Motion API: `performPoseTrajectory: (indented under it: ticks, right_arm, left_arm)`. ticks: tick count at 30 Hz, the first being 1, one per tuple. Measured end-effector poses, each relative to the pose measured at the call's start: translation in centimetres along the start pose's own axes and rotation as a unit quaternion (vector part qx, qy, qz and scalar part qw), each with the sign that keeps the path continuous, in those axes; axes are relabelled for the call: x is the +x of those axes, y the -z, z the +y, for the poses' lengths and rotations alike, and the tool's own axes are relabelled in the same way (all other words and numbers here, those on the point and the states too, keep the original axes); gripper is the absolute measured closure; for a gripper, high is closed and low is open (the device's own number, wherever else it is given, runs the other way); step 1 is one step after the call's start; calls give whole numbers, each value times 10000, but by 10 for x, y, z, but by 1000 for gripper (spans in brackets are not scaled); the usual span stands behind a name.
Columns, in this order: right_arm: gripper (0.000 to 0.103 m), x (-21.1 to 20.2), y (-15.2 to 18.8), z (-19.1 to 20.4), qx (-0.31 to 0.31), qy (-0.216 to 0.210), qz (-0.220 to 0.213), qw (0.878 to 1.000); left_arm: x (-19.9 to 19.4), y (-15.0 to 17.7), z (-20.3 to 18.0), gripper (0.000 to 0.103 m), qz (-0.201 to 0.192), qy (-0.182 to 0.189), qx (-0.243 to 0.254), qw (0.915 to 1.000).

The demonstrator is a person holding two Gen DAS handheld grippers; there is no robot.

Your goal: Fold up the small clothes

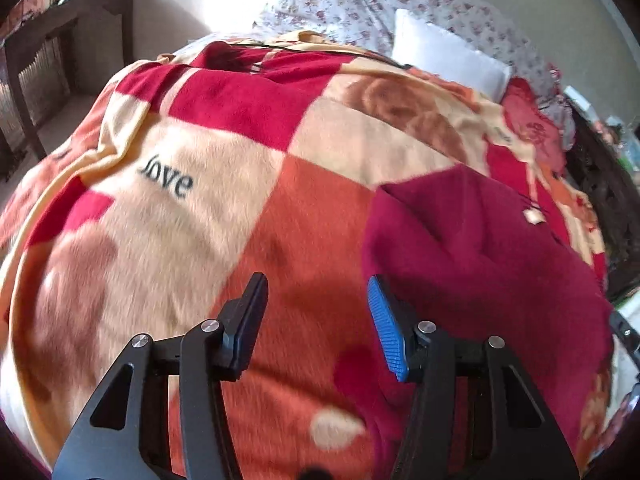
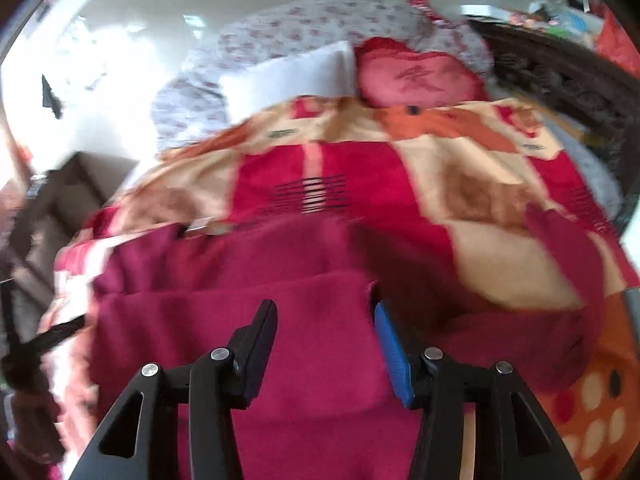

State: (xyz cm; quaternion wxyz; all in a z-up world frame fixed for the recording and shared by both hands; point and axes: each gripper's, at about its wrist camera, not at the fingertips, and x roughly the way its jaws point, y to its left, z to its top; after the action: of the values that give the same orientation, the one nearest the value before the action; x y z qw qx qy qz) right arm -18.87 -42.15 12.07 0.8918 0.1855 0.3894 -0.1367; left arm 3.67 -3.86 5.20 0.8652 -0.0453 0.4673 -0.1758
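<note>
left wrist: left gripper (image 1: 318,320) spread wide, holding nothing, above the patchwork blanket (image 1: 224,216); maroon garment (image 1: 480,256) lies on the blanket to its right. right wrist: right gripper (image 2: 326,344) spread, nothing held, over the maroon garment (image 2: 248,308), partly folded; view blurred.

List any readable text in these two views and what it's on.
"love": dark letters on a cream square of the blanket, left wrist view.
A single Chinese-style character on the red heart cushion, right wrist view: too blurred to read.
White tag on the maroon garment: nothing legible.
</note>
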Motion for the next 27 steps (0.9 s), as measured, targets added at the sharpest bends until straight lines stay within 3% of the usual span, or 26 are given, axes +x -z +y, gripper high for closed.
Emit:
performPoseTrajectory:
  ticks: [4, 9, 11, 13, 17, 22, 27]
  right_arm:
    - [54, 5, 24, 55, -625, -1038, 416, 9918]
    - [54, 34, 48, 114, -1099, -1324, 702, 9826]
    - [54, 48, 55, 121, -1100, -1169, 842, 9834]
    - [54, 63, 65, 120, -1086, -983, 1142, 9826]
    - [54, 48, 68, 111, -1048, -1070, 1106, 9825]
    - [54, 19, 50, 82, -986, -626, 607, 9913]
    - [54, 11, 24, 27, -413, 25, 337, 9986]
  left_arm:
    - [-22, 19, -13, 51, -129, 191, 179, 9996]
    - [-16, 44, -37, 51, 17, -146, 707, 9974]
    - [-4, 53, -38, 50, 178, -340, 792, 9961]
    - [-1, 58, -34, 48, 139, -292, 715, 9969]
    - [-8, 60, -34, 48, 112, -320, 724, 9968]
    - [-26, 56, -43, 48, -87, -181, 651, 9977]
    - [-33, 55, -63, 48, -188, -20, 731, 9971]
